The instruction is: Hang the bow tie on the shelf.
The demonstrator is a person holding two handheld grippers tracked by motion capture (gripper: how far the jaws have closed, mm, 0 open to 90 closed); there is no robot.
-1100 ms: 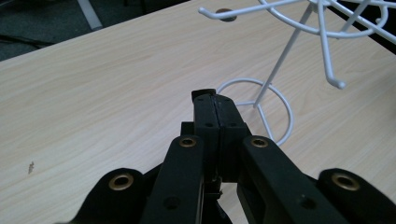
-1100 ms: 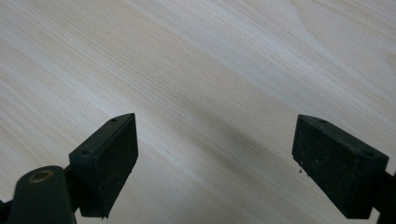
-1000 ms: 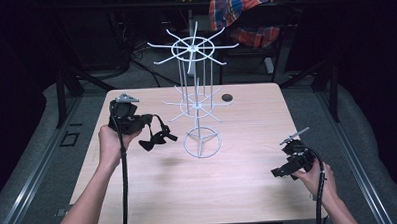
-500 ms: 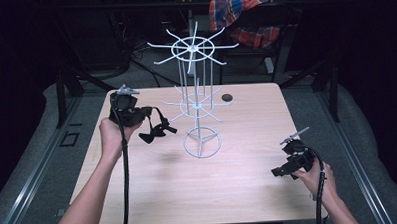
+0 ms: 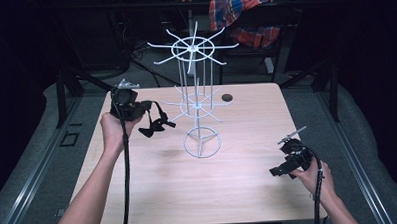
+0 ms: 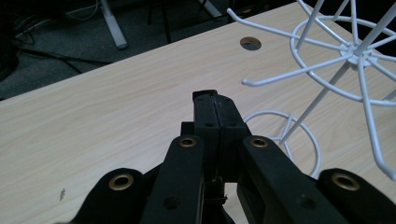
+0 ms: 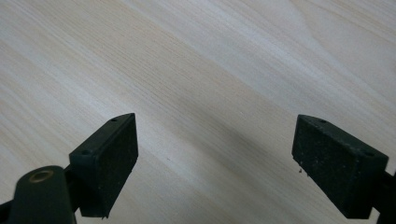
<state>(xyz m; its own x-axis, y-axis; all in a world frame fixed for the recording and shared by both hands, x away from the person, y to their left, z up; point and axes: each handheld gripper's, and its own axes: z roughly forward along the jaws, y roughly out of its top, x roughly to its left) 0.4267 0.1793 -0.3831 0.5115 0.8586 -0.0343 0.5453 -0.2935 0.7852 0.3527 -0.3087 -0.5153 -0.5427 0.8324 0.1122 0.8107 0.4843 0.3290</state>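
Observation:
A white wire display rack [image 5: 196, 99] with hooked arms on two tiers stands on a ring base mid-table. Left of it, a hand holds my left gripper [image 5: 159, 124] above the table, its tips pointing toward the rack. In the left gripper view the left gripper [image 6: 215, 100] has its pads pressed together with nothing between them, and the rack [image 6: 345, 56] is just ahead to the right. My right gripper [image 5: 278, 170] sits low at the table's near right corner. The right gripper view shows the right gripper [image 7: 215, 154] with jaws wide apart over bare wood.
The light wooden table [image 5: 154, 193] has a round cable hole [image 5: 227, 97] behind the rack, also seen as the hole [image 6: 251, 43]. Dark floor, cables and a chair with patterned cloth [image 5: 243, 15] lie beyond the far edge. A cable trails from each gripper.
My left gripper has drifted slightly farther from the near edge, staying shut. The right gripper and the rack have not moved.

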